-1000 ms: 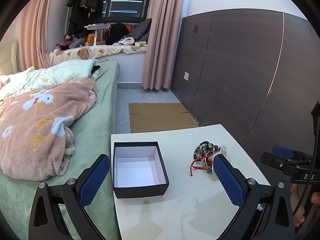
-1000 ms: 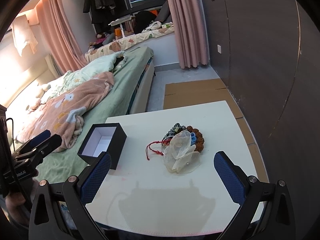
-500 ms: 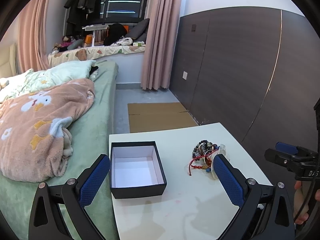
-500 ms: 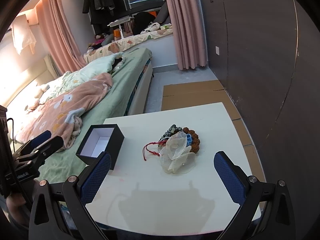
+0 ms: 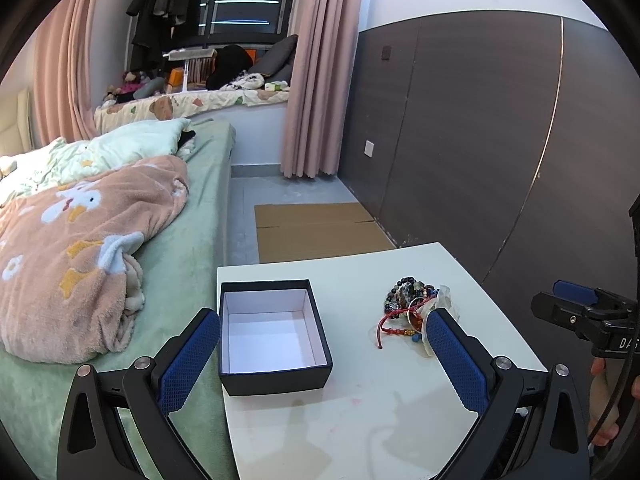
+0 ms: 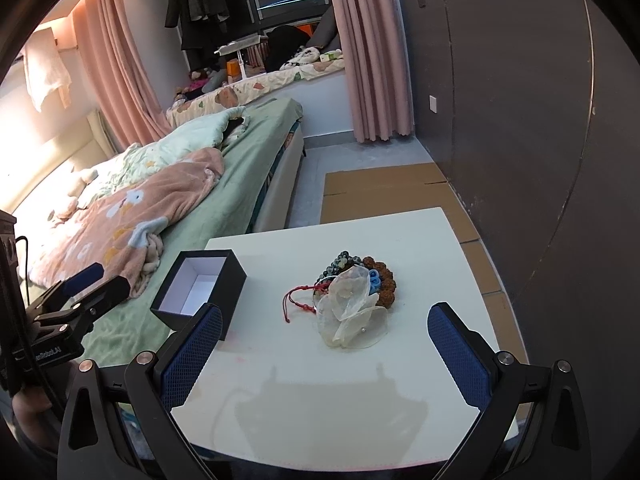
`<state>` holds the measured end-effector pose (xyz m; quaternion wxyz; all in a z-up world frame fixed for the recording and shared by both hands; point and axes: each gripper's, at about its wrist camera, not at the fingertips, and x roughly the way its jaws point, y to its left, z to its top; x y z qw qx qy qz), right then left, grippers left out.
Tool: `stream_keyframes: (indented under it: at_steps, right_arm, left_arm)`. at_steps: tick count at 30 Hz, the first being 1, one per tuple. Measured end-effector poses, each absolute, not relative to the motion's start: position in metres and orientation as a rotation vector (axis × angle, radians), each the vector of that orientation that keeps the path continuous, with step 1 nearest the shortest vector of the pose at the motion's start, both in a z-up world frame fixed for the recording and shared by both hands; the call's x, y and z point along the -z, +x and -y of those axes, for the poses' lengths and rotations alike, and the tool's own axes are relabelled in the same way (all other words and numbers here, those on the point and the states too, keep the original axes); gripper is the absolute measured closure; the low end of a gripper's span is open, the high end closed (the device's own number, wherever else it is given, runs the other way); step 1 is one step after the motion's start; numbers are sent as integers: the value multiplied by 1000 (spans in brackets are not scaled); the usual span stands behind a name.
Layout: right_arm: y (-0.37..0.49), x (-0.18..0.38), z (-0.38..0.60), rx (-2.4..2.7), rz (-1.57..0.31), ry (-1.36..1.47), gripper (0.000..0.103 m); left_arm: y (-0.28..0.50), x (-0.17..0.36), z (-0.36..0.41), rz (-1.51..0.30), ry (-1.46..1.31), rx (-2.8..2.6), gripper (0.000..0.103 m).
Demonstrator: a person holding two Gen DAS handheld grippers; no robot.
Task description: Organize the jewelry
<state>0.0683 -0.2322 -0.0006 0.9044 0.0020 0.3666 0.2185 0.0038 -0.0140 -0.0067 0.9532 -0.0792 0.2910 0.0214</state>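
A black box with a white inside [image 5: 274, 342] stands open and empty on the left of a small white table [image 5: 372, 408]; it also shows in the right wrist view [image 6: 200, 290]. A heap of jewelry [image 5: 410, 310] lies to its right: bead bracelets, a red cord bracelet [image 6: 302, 298], brown beads and a sheer white organza piece [image 6: 352, 312]. My left gripper [image 5: 324, 354] is open and empty, above the table's near edge, its jaws spanning box and heap. My right gripper [image 6: 324, 356] is open and empty, in front of the heap.
A bed with a green sheet and a pink blanket [image 5: 68, 248] lies against the table's left side. A dark panelled wall [image 5: 500, 140] runs along the right. Flat cardboard [image 5: 316, 230] lies on the floor beyond the table. Pink curtains hang at the back.
Both grippers have drifted slightly; the box and the heap stay where they were. Both stay open.
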Motion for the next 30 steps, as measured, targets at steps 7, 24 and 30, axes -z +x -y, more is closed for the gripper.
stream_keyframes:
  at_steps: [7,24,30]
  right_arm:
    - [71,1,236,-443,-760,6,0]
    - [118,24,258,-361,-885,225,0]
    - [136,34,269,-319,-938,319,6]
  left_arm:
    - [6,5,13,-590,-162,-44,0]
    - [54,12,31,-621,-209,1,0]
    - [77,20,49,-644,-224,62,5]
